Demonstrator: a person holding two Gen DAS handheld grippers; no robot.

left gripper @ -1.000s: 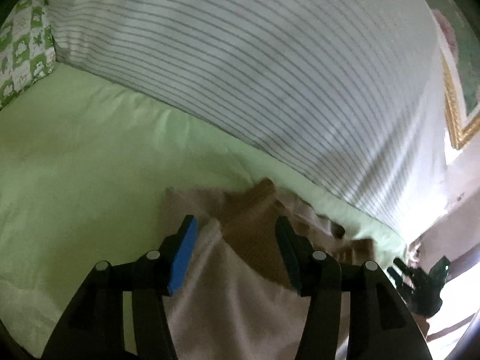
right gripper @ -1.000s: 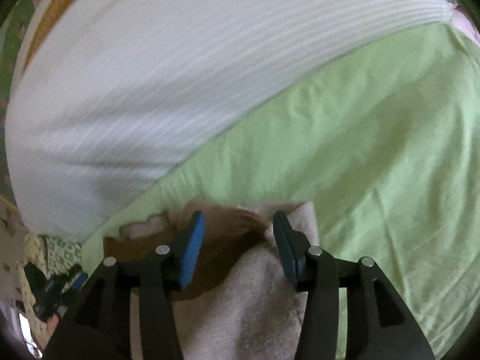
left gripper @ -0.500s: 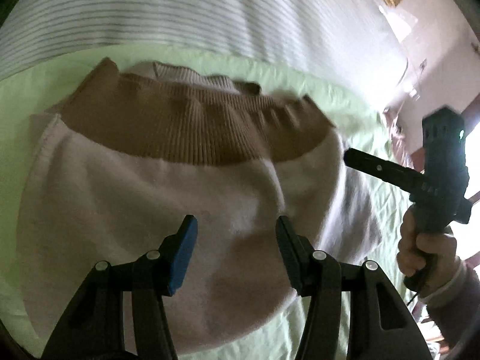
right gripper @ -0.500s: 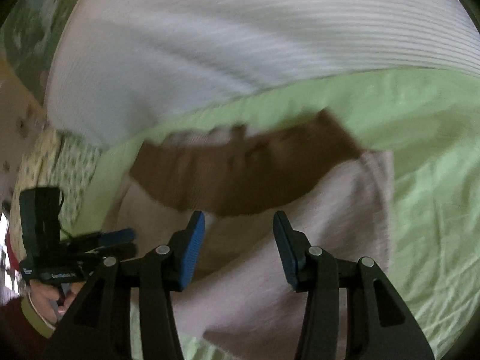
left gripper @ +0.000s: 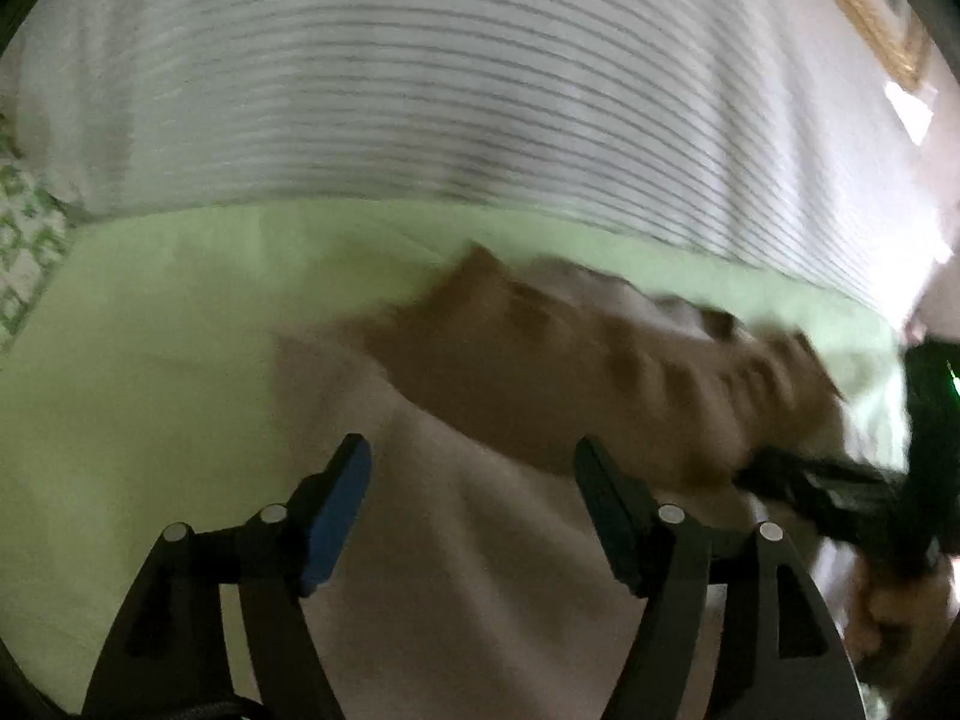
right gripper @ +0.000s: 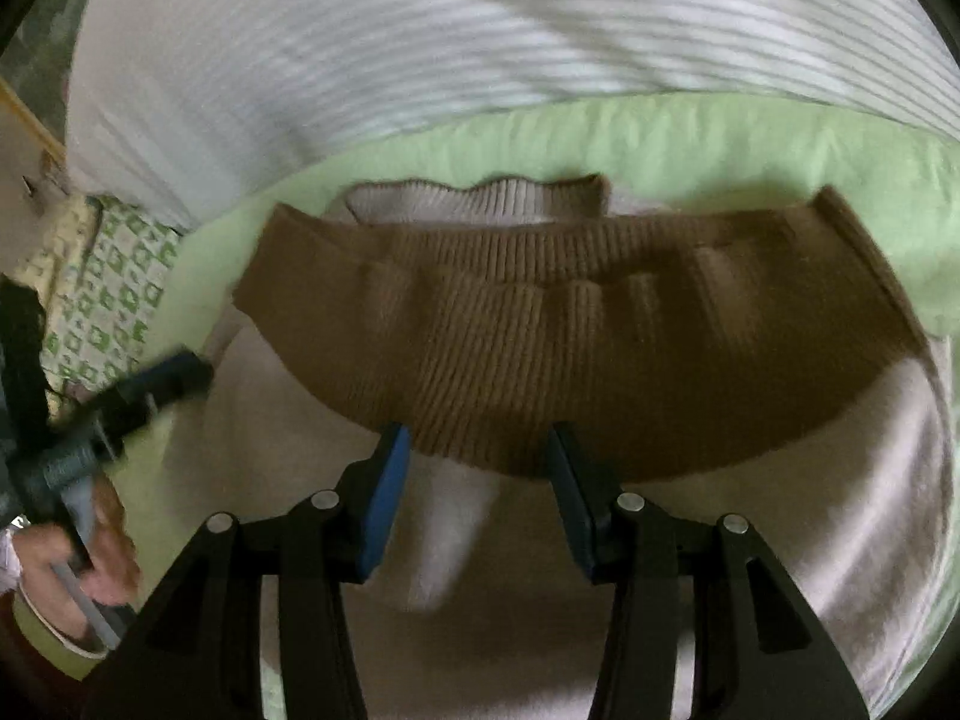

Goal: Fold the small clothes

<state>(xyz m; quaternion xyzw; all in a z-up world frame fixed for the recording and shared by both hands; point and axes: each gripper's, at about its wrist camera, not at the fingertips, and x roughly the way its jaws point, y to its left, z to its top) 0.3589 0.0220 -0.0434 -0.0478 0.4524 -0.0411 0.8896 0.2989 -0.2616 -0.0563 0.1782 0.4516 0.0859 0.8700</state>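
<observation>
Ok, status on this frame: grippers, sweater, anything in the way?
Left gripper open, jaws just widened, nothing held. Right gripper open, empty, over the brown band. Sweater lying on the green sheet, striped pillow behind. Nothing in the way.

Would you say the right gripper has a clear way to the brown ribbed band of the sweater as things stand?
Probably yes: the right gripper hangs open just before the brown ribbed band, nothing between them, and the left gripper is off at the sweater's far side.

Sweater (right gripper: pixel 600 360) flat on sheet (right gripper: pixel 720 132), pillow (right gripper: pixel 420 30) behind, patterned cushion (right gripper: pixel 108 288) left.
</observation>
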